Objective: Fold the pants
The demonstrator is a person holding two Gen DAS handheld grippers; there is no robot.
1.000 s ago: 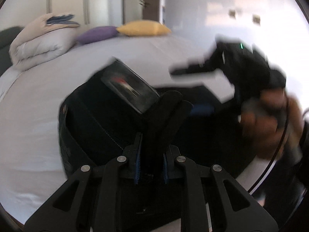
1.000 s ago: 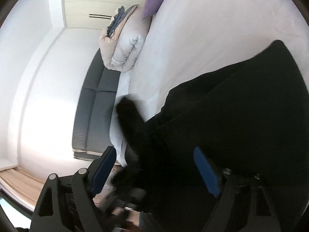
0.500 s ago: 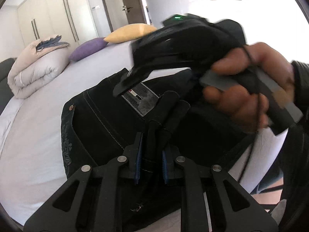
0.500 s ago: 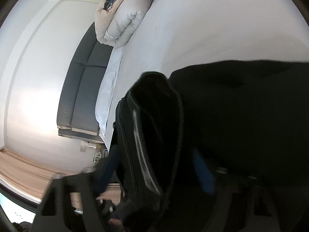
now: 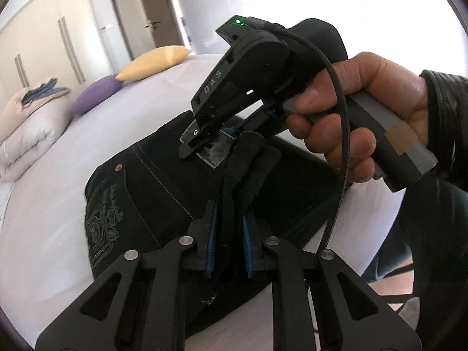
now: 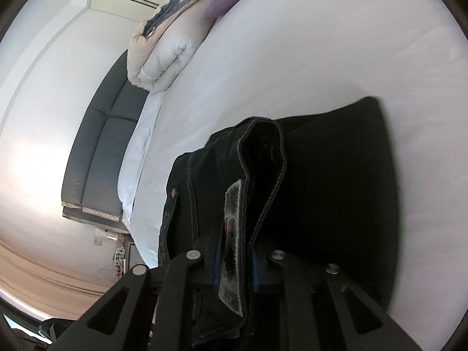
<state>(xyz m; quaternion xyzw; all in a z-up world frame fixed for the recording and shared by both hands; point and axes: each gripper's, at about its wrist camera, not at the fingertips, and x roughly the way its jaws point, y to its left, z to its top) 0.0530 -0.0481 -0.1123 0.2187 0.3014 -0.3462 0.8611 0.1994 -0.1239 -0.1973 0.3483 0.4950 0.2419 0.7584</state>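
Note:
Black pants (image 5: 152, 193) with an embroidered back pocket lie on the white bed (image 5: 44, 204) near its front edge. My left gripper (image 5: 228, 251) is shut on a fold of the pants' waistband. My right gripper (image 5: 204, 143), held in a hand, reaches in from the right and pinches the waistband at its grey label (image 5: 218, 149). In the right wrist view the right gripper (image 6: 235, 269) is shut on the waistband with the grey label (image 6: 234, 239) between its jaws, and the pants (image 6: 336, 190) spread beyond over the bed (image 6: 292, 58).
A folded duvet (image 5: 26, 128), a purple pillow (image 5: 93, 98) and a yellow pillow (image 5: 155, 61) lie at the head of the bed. A dark sofa (image 6: 99, 152) stands beside the bed. Wardrobe doors (image 5: 49, 44) and a door (image 5: 155, 11) are behind.
The right gripper came in from the right and closed on the waistband at the label. The left gripper stayed shut on the pants.

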